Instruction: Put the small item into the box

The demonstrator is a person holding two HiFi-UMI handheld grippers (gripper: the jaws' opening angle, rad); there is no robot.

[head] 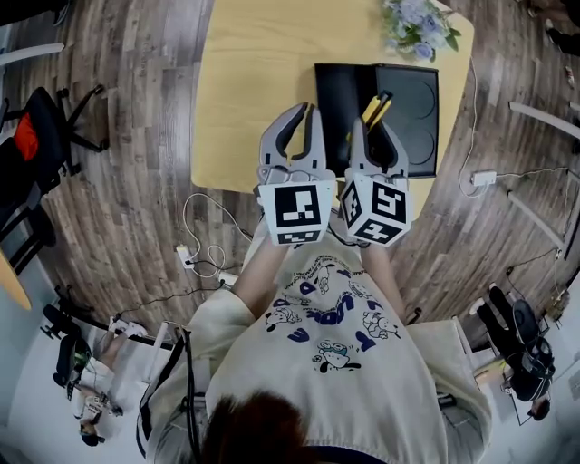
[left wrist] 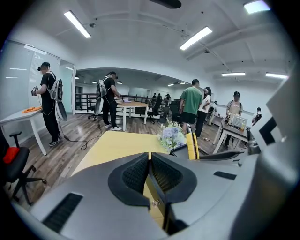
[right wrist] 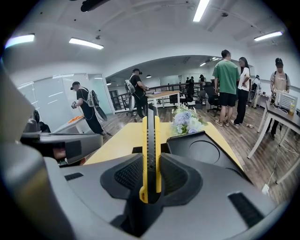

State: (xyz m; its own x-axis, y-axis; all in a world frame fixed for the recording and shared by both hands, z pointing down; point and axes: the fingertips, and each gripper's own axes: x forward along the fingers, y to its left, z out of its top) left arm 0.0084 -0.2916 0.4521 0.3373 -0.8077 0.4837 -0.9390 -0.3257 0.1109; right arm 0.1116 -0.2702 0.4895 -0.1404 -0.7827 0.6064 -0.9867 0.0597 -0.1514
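Right gripper point(right wrist: 151, 174) jaws pinch the knife point(right wrist: 151, 140) near its end, left gripper point(left wrist: 150, 161) jaws pressed together, empty; knife might swivel & miss the box point(head: 412, 109)

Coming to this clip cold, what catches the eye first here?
The yellow utility knife clamped in the right gripper stands out first, poised over the black box on the yellow table. The left gripper beside it is shut on nothing, and pale flowers sit at the table's far edge.
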